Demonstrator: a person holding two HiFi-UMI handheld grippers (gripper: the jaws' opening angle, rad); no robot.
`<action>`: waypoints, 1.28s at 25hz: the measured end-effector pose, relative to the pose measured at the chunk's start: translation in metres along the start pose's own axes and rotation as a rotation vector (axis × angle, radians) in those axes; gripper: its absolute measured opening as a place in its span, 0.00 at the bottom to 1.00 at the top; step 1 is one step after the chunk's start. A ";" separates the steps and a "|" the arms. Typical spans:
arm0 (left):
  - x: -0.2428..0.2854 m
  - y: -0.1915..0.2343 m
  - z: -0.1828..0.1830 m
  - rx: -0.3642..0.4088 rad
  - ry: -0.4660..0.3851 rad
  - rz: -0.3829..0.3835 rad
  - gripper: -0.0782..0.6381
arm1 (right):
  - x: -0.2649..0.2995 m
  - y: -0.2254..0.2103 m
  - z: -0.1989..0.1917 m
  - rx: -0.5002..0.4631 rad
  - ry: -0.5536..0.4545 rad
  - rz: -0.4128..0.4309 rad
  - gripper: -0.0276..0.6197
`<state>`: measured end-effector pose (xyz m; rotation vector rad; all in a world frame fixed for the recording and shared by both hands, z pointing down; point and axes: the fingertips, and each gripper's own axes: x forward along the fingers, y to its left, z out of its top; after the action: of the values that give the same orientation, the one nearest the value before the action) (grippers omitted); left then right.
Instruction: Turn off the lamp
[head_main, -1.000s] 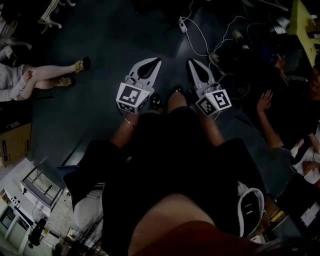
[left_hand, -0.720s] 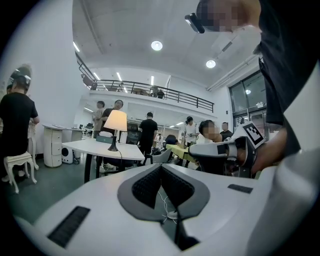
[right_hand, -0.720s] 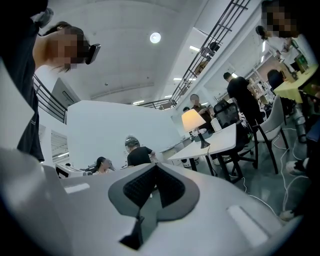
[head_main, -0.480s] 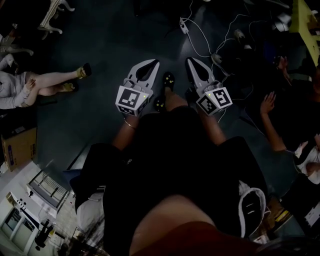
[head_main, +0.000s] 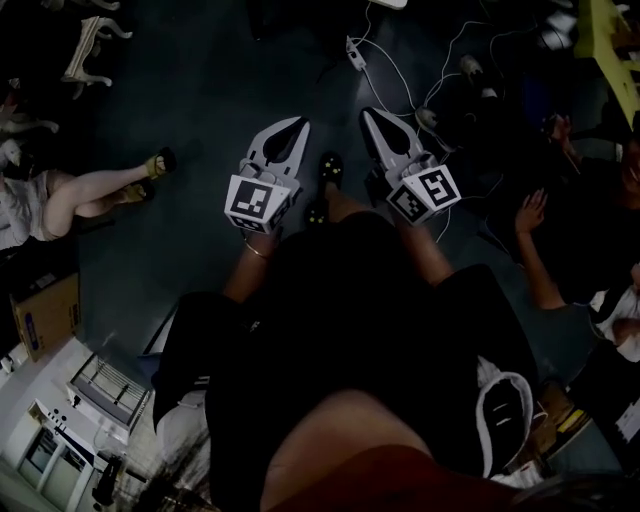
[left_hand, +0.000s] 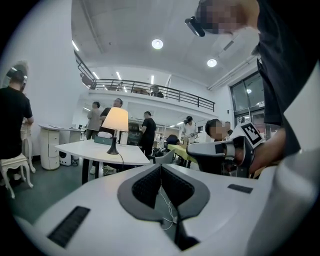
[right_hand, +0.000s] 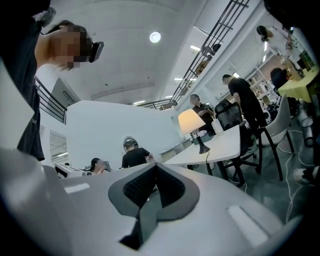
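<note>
The lamp (left_hand: 114, 121) has a cream shade and a dark stem and glows lit. It stands on a white table (left_hand: 131, 154) well ahead of me, left of centre in the left gripper view. The right gripper view shows the same lamp (right_hand: 191, 122) right of centre on that table (right_hand: 223, 145). My left gripper (left_hand: 161, 166) is shut with nothing between its jaws. My right gripper (right_hand: 156, 165) is shut and empty too. In the head view the left gripper (head_main: 299, 123) and the right gripper (head_main: 367, 113) point forward side by side over the dark floor, far from the lamp.
Several people (left_hand: 147, 131) stand behind the lamp table, and one in black (left_hand: 12, 120) stands at the left by a white chair (left_hand: 14, 167). White cables (head_main: 395, 70) cross the floor ahead. A seated person's legs (head_main: 95, 185) lie left, a cardboard box (head_main: 45, 315) beside them.
Both grippers have moved forward together, higher in the head view. The floor, cables and seated person's legs have slid downward and to the left under them. The jaws stayed shut.
</note>
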<state>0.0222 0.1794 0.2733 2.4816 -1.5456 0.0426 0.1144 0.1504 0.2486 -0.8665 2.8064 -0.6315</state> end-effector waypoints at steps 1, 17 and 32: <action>0.007 0.001 0.001 0.003 0.002 -0.003 0.12 | 0.003 -0.006 0.002 0.004 0.003 -0.003 0.04; 0.055 0.054 0.001 -0.010 0.031 0.024 0.12 | 0.067 -0.049 0.000 0.012 0.058 0.023 0.04; 0.079 0.082 0.004 0.011 0.041 0.049 0.12 | 0.096 -0.080 0.002 0.030 0.065 0.018 0.04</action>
<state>-0.0159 0.0741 0.2941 2.4351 -1.5939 0.1102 0.0761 0.0358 0.2809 -0.8295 2.8506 -0.7100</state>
